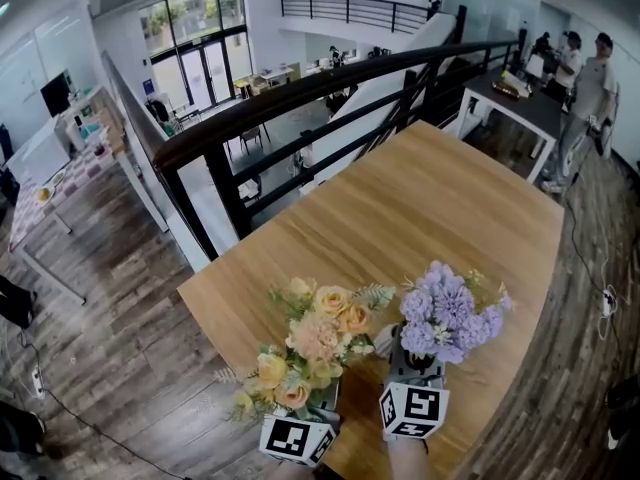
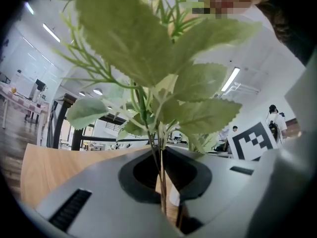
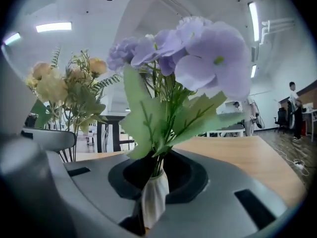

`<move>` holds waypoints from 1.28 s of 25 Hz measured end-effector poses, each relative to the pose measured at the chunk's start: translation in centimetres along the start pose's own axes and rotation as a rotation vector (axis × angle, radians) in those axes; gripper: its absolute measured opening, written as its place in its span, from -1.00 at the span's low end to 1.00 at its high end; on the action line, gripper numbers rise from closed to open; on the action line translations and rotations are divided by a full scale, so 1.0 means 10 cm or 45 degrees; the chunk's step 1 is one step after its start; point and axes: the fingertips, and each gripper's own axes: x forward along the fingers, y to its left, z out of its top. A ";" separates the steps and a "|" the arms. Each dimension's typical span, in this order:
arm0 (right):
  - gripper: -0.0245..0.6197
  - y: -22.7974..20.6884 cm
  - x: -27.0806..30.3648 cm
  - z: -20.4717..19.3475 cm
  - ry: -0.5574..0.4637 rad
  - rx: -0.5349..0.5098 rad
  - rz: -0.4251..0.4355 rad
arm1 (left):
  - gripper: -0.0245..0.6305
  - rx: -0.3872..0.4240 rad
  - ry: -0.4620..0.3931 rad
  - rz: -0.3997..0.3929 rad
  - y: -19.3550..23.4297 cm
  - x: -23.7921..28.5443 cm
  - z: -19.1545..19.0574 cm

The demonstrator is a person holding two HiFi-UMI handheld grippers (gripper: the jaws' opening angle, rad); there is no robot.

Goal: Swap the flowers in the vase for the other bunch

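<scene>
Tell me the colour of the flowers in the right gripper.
Pale purple flowers; clearest in the right gripper view.

Left gripper (image 2: 162, 200) jaws pinch orange bunch (image 1: 315, 338); right gripper (image 3: 152, 205), purple bunch (image 1: 450, 313).

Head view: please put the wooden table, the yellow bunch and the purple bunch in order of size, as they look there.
1. wooden table
2. yellow bunch
3. purple bunch, clearly smaller than the yellow one

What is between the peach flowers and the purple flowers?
Nothing. In the head view, only a thin gap over the wooden table separates the peach bunch from the purple bunch.
</scene>
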 end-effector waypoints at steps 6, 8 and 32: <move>-0.73 0.02 -0.03 0.18 -0.057 -0.022 0.023 | -0.86 0.001 0.001 -0.011 0.00 0.00 0.00; -0.73 0.01 -0.04 0.27 -0.076 -0.021 0.027 | -0.86 0.001 0.001 -0.018 -0.02 0.02 0.02; -0.74 -0.08 -0.50 1.36 -0.230 -0.048 0.075 | -0.86 0.043 -0.020 -0.115 -0.29 -0.19 0.42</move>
